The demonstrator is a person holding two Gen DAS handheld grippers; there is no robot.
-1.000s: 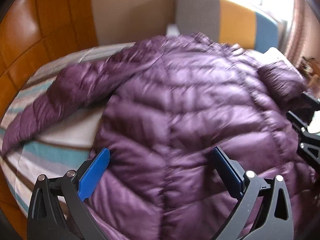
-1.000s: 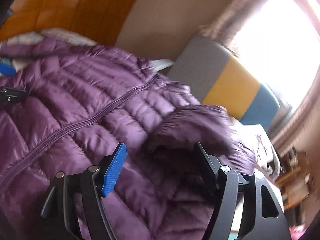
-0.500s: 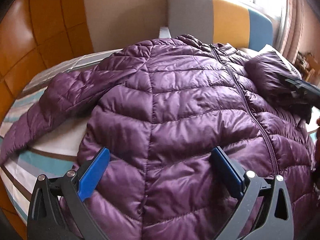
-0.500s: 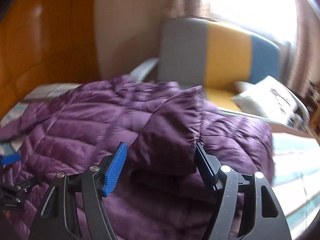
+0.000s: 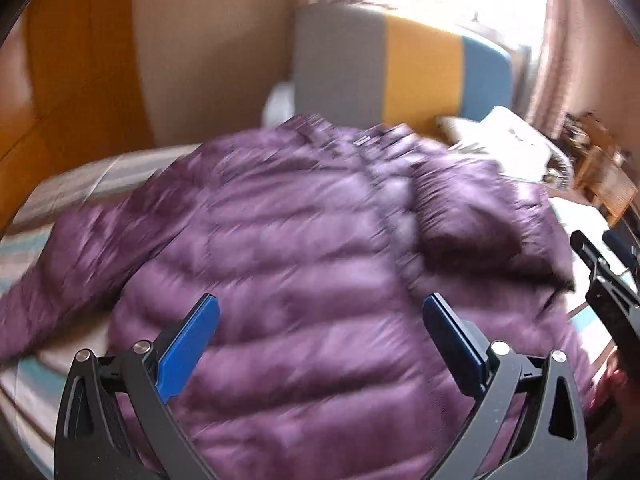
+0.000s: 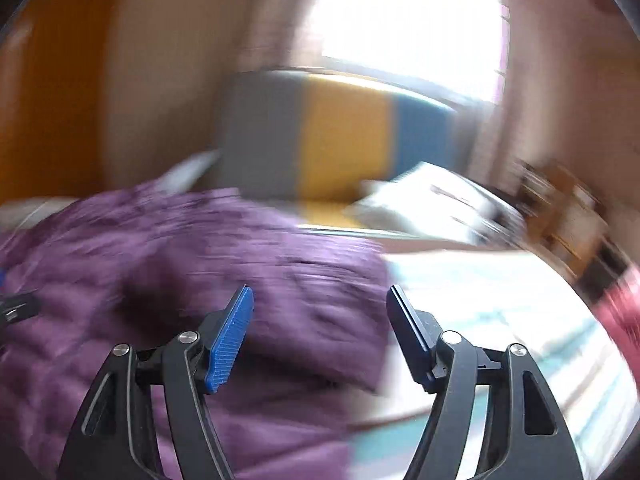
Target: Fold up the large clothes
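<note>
- One purple puffer jacket [image 5: 288,264] lies front up, zip visible, spread over most of the striped bed [image 6: 500,304]; collar toward the headboard end.
- Progress, judged: early. One sleeve [image 5: 472,216] is already folded in over the chest, on the side toward the window edge of the bed.
- The other sleeve [image 5: 60,276] is not folded; it stretches out flat toward the opposite bed edge.
- Left to do, my guess: fold that second sleeve in, then fold the body up from the hem. No body fold visible yet.
- Left gripper [image 5: 320,340]: tongs wide, nothing between the pads, hovering above the lower part of the jacket; no contact that I can see.
- Right gripper [image 6: 320,336]: tongs wide and have just been opening; nothing pinched between them, the folded sleeve lies beyond the tips, apart from the pads. In the left wrist view it shows at the bed's window-side edge.
- Both views heavily motion-blurred, so fine contact is hard to call.
- Counts: one jacket, two sleeves (one folded, one out), two grippers, one bed.
- Background: one grey-yellow-blue headboard [image 5: 400,68], one white pillow [image 6: 432,200] near it, one bright window [image 6: 412,24].
- No other clothes visible on the bed.
</note>
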